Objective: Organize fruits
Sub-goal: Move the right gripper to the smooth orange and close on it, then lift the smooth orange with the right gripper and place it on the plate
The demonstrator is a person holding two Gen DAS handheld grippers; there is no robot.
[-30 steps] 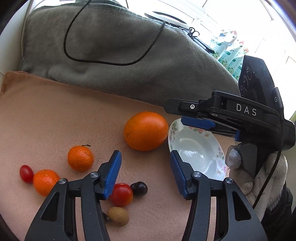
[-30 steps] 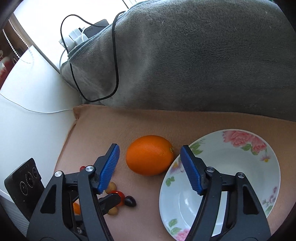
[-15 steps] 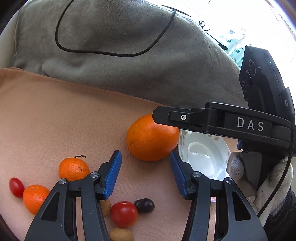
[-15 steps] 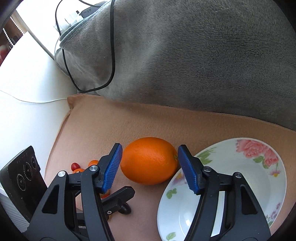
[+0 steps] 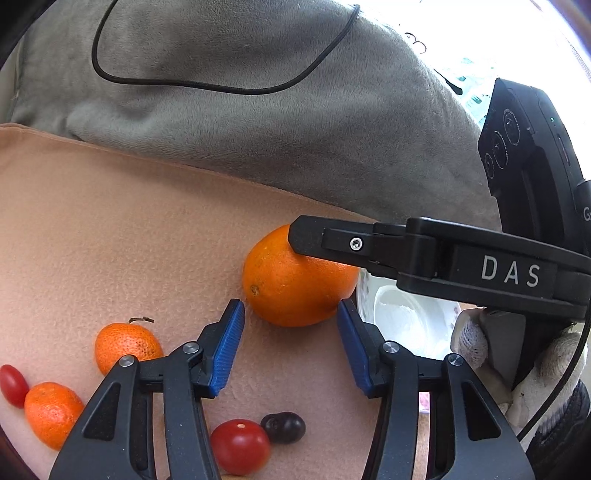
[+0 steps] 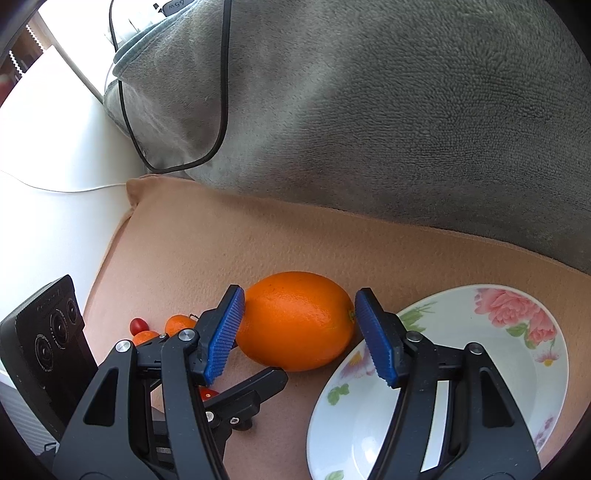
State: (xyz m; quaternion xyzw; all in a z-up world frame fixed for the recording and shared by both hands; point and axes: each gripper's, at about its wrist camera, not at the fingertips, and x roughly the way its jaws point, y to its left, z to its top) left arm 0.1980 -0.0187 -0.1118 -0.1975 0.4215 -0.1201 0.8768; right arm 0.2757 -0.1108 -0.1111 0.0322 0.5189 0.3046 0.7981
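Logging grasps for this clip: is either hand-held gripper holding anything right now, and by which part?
Nothing is held. The right hand-held gripper straddles the large orange, pads not pressing it; the left hand-held gripper is empty.

Bright daylight from window (image 5: pixel 535 33) behind, blown out white; sharp centre, soft shadows under fruit, fisheye bending and dark corners.

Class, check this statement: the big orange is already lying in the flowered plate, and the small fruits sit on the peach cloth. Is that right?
Not quite. The big orange is not in the flowered plate; it lies on the peach cloth beside the plate's rim, as the right wrist view shows. The small fruits do sit on the cloth.
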